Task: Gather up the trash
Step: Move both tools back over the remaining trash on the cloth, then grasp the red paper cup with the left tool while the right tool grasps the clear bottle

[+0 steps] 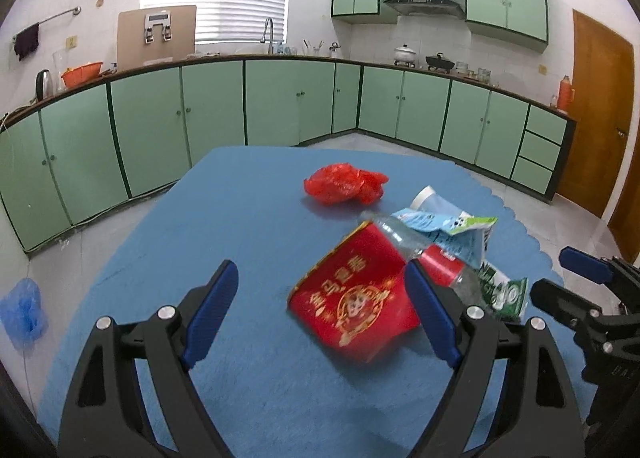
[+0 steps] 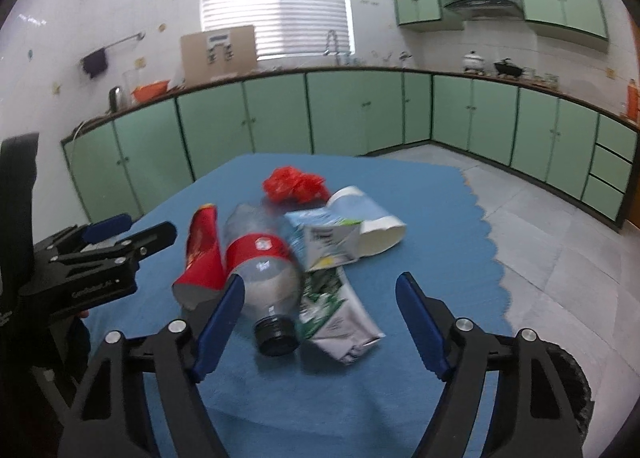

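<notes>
While bottle cap [image 2: 277, 334] shows, right view only

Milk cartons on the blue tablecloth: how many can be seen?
2. One carton, blue and white, lies against the white paper cup. The other carton, green and white and flattened, lies beside the plastic bottle. More may be hidden under the pile.

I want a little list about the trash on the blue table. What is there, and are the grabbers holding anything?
surface: blue table cover
trash: red cup, clear bottle with red label, flattened cartons, white cup, red bag
bottle: lying down, black cap toward camera
left gripper: open, holding nothing
right gripper: open, holding nothing
</notes>
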### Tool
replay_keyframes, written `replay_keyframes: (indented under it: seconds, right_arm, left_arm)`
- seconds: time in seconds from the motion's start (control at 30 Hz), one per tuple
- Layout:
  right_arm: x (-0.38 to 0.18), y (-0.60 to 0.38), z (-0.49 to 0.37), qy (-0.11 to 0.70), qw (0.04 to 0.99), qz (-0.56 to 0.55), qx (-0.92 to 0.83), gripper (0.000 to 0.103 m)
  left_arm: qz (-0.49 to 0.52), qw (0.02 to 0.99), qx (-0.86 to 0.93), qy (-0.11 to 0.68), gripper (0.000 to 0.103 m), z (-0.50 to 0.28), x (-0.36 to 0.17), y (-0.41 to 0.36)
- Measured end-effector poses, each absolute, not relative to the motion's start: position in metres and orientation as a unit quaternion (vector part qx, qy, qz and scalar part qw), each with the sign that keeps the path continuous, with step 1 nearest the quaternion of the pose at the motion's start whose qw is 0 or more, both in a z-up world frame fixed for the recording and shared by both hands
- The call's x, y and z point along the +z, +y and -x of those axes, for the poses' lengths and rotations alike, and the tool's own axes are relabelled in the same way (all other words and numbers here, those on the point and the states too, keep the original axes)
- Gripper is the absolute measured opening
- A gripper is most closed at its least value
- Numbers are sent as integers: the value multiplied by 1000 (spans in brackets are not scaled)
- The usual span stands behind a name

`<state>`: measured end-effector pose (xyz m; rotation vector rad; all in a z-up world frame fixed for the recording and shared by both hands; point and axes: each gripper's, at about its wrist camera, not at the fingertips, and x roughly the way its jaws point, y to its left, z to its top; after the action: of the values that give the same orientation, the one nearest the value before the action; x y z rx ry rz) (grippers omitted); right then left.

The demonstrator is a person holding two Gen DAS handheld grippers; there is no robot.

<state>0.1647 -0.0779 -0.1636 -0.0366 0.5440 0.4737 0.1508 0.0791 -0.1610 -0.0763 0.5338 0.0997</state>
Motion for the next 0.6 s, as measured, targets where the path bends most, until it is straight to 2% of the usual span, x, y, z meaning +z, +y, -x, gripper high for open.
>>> replay_keyframes:
  seconds: [0.13,0.6]
  right_arm:
    - [-167,-73,-166,274,933,19,235,72]
    - [-163,-91,-173,271,941,10,202,72]
  left_arm:
    - [41,961,42,271,82,-148,-170,82]
    - [28,953,19,301,82,-160,-191,56]
